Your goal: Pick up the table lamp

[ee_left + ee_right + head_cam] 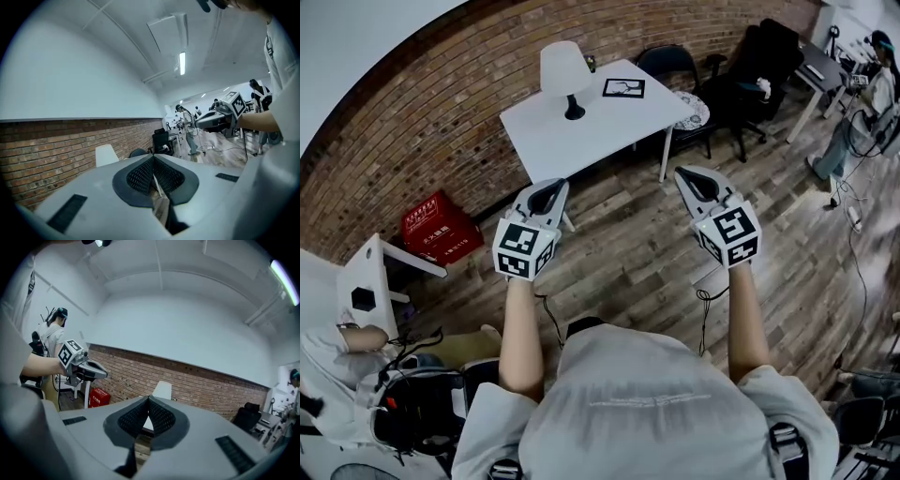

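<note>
White-shaded, black-based table lamp (565, 73) stands untouched on white square table (609, 131). L gripper (549, 190) & R gripper (696, 178): jaws closed, empty, well short; approach + grasp remain

The table lamp (565, 70) has a white shade and a black base, on a white worktop (609, 136). Left tool (548, 190) and right tool (696, 178) are grey, with black-and-white square markers. Red-brown brick wall (441, 112) — red crate (439, 228).

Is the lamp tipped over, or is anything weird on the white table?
No, nothing stands out. The table lamp stands upright on the white table, and a printed card lies flat beside it.
</note>
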Available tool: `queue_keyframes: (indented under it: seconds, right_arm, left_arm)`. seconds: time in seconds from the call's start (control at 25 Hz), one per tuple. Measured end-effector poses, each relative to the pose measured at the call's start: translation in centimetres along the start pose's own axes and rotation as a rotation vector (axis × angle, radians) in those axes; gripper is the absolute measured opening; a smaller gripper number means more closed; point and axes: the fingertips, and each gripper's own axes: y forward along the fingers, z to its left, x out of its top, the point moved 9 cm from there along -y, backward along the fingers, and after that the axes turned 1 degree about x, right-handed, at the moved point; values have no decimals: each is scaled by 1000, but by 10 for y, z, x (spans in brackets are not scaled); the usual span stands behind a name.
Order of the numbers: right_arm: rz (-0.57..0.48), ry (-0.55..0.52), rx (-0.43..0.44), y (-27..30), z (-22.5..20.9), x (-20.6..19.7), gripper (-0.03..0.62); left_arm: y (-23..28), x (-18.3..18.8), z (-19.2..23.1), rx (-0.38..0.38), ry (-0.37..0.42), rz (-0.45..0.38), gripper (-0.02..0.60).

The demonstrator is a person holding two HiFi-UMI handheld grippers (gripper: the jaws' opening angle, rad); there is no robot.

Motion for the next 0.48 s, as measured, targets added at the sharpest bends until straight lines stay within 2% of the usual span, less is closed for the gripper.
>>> queue_keyframes:
  seconds: [0.24, 0.48]
  right_arm:
    - [-11, 37, 45, 7, -22, -10, 0]
    - [-4, 77, 43, 34, -42, -24, 0]
  left_arm:
    - [15, -9, -5, 19, -16, 44, 11]
    - [43, -21, 16, 23, -32, 51, 11]
